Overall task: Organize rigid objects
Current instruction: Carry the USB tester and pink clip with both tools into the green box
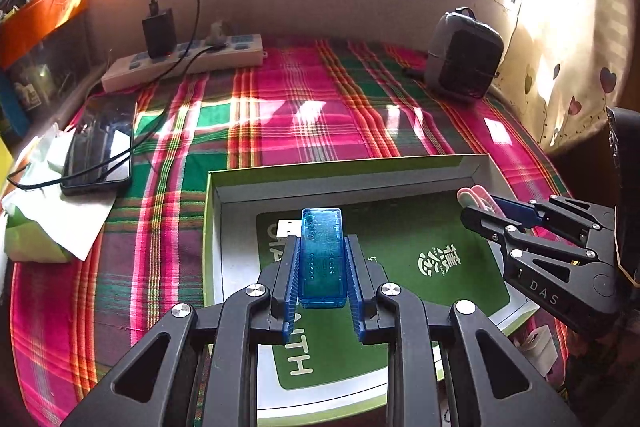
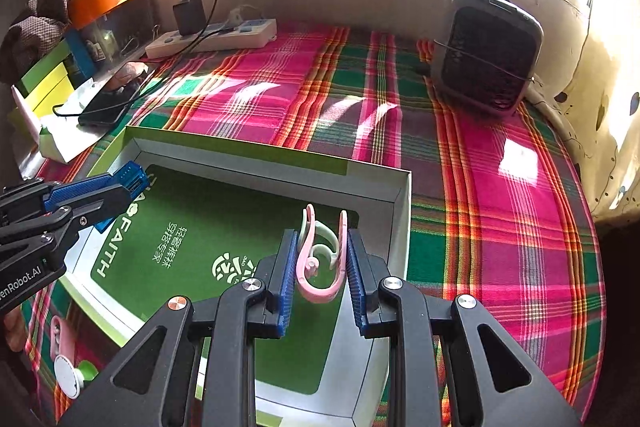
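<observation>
**Operator:** Starting on my left. My left gripper (image 1: 321, 259) is clenched on the blue USB dongle (image 1: 322, 251), pads on its two long flat sides, metal plug end poking out past the fingertips. It hangs over the left part of the open box (image 1: 352, 169), above the green card (image 1: 420, 227) on the box floor.

**Observer:** How does it feel to you?

**Operator:** I'd judge it light and stiff, a hard translucent shell (smooth plastic, so likely a bit slippery). The ribbed pads across the flat sides look like the right hold; I wouldn't pinch the plug.

**Observer:** And the right?

**Operator:** My right gripper (image 2: 322, 267) is closed on the pink and pale green hooks (image 2: 320, 259), a small nested cluster of curved plastic pieces, held over the right side of the box (image 2: 402, 195), near its right wall.

**Observer:** Risks there?

**Operator:** Light again, but thin and springy, I think. The pads press on the outer curves, so the pieces could flex or pop sideways. The inner pale one may be only loosely trapped; I can't tell for sure.
</observation>
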A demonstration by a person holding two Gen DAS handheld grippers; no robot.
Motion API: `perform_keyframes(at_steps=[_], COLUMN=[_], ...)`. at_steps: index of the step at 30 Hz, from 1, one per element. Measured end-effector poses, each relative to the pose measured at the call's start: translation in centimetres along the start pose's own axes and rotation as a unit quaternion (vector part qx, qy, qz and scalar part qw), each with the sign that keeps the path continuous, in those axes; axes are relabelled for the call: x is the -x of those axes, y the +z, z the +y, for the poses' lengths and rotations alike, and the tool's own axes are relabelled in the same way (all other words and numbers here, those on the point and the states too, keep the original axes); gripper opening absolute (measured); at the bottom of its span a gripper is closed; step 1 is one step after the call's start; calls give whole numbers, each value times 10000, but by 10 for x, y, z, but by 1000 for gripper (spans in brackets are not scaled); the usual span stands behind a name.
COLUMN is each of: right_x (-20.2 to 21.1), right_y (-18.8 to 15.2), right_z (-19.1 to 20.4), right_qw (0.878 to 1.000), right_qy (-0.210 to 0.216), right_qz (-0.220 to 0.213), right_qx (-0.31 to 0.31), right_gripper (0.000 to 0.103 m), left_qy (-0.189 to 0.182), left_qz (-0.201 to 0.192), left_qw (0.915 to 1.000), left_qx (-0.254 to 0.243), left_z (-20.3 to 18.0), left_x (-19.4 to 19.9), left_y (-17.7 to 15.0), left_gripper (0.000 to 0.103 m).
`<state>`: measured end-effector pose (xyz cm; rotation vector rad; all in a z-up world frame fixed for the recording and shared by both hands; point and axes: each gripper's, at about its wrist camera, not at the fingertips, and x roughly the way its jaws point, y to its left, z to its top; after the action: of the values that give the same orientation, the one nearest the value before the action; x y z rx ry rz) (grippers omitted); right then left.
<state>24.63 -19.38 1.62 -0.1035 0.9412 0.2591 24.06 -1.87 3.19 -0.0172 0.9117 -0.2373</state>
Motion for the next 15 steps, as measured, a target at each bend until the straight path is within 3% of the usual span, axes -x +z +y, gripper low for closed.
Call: perform_keyframes(at_steps=[15], right_x=[-18], right_y=[2], right_z=[7], right_qw=[9998], right_qy=[-47], right_qz=[155], right_qx=[99], right_gripper=[25], left_qy=[32], left_qz=[154], left_qw=[9999], left_qx=[36], left_z=[5], left_x=[-16], left_y=[-1], left_gripper=[21])
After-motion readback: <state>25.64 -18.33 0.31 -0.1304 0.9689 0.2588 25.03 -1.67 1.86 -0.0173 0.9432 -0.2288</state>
